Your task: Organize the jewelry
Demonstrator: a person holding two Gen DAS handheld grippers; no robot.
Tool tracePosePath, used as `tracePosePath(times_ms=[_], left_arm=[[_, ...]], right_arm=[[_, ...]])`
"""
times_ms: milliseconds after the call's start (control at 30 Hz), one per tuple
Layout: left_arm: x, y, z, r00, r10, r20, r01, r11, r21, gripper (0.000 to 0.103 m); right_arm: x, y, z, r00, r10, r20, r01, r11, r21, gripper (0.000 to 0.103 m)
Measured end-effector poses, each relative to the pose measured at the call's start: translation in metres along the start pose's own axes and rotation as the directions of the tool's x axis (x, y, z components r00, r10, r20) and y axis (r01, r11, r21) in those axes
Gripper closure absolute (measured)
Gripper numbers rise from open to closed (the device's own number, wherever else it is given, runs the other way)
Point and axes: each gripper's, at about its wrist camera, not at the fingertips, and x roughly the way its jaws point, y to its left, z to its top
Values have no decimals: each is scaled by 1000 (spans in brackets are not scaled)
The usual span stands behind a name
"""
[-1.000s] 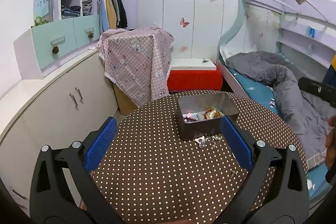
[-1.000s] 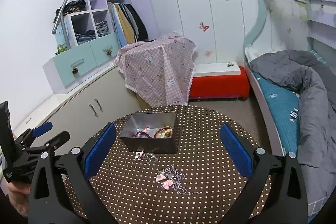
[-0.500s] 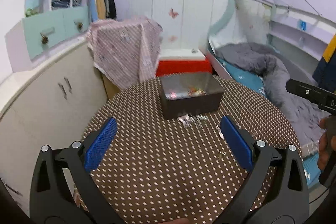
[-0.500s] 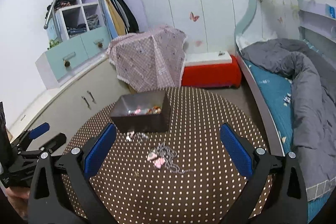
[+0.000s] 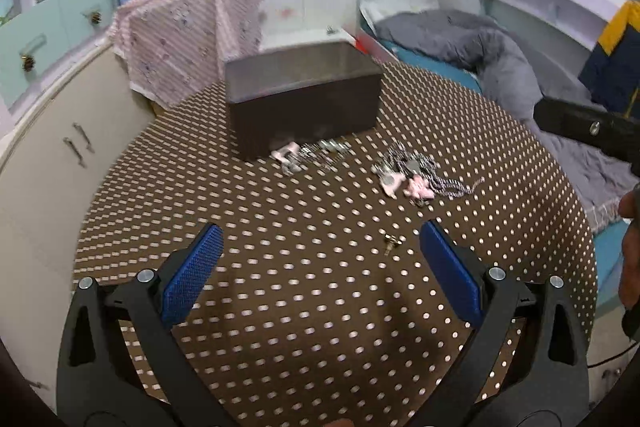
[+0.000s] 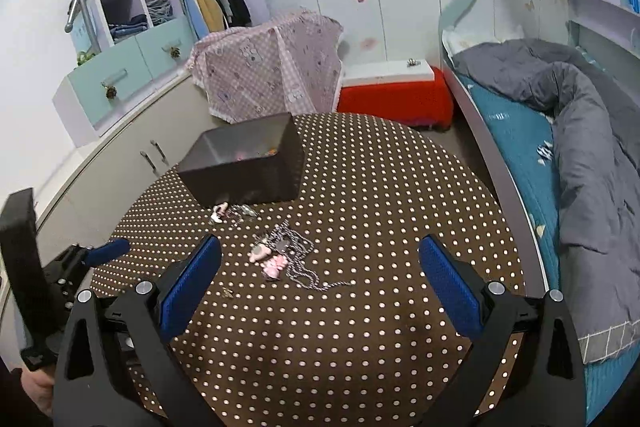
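A dark open box point(image 5: 304, 99) point(image 6: 248, 163) stands at the far side of the round dotted table point(image 5: 280, 307) point(image 6: 380, 195); jewelry shows inside it in the right wrist view. A pink and silver piece point(image 5: 308, 151) point(image 6: 232, 213) lies against the box's front. A tangled chain with pink charms point(image 5: 416, 175) point(image 6: 288, 255) lies nearer. A small gold earring point(image 5: 391, 243) point(image 6: 228, 292) sits just ahead of my left gripper point(image 5: 320, 271), which is open and empty. My right gripper point(image 6: 320, 279) is open and empty too, low over the table.
A beige cabinet point(image 6: 132, 163) runs along the left. A pink checked cloth point(image 6: 276, 67) covers something behind the table, next to a red box point(image 6: 394, 97). A bed with grey bedding point(image 6: 580, 131) lies right. A hand point(image 5: 630, 247) holds the right gripper's handle.
Both grippers have dropped lower and closer to the table. The box and the loose jewelry loom larger, and the left view is blurred by motion.
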Motion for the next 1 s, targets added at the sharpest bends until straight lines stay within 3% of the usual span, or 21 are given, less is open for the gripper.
tracePosePath(times_ms=[133, 167, 233, 300, 333, 400, 467, 500, 700, 933, 1000], left_arm=[[18, -11, -2, 999, -32, -41, 34, 999, 39, 7], [22, -14, -3, 998, -44, -52, 47, 998, 48, 13], [30, -17, -4, 994, -72, -81, 77, 996, 54, 26], [38, -17, -5, 988, -105, -113, 111, 993, 48, 48], [38, -16, -5, 988, -113, -105, 118, 992, 47, 48], [38, -13, -3, 984, -148, -103, 152, 987, 41, 69], [38, -9, -2, 977, -185, -104, 189, 981, 32, 79], [38, -7, -1, 975, -195, -104, 200, 979, 31, 90], [31, 6, -4, 974, -205, -97, 209, 978, 22, 91], [21, 23, -8, 983, -172, -66, 172, 985, -9, 91], [20, 25, -8, 984, -164, -63, 163, 986, -17, 91]], right_arm=[[7, -4, -4, 1000, 2, -24, -2, 1000, -1, 8], [9, -5, -4, 1000, 3, -30, -3, 1000, -3, 8], [14, -7, -5, 999, -1, -40, 1, 1000, -5, 8], [18, -9, -5, 999, 0, -48, 0, 1000, -7, 8], [20, -9, -4, 999, 0, -49, -1, 1000, -8, 8], [24, -10, -4, 998, 9, -56, -9, 1000, -10, 8], [28, -10, -2, 998, 12, -61, -13, 1000, -15, 8], [31, -10, 0, 998, 15, -65, -16, 1000, -21, 8], [61, -8, 7, 993, 18, -118, -28, 996, -86, 14], [109, 12, 12, 972, 31, -233, -81, 975, -205, 50], [121, 20, 10, 962, 40, -269, -108, 964, -243, 56]])
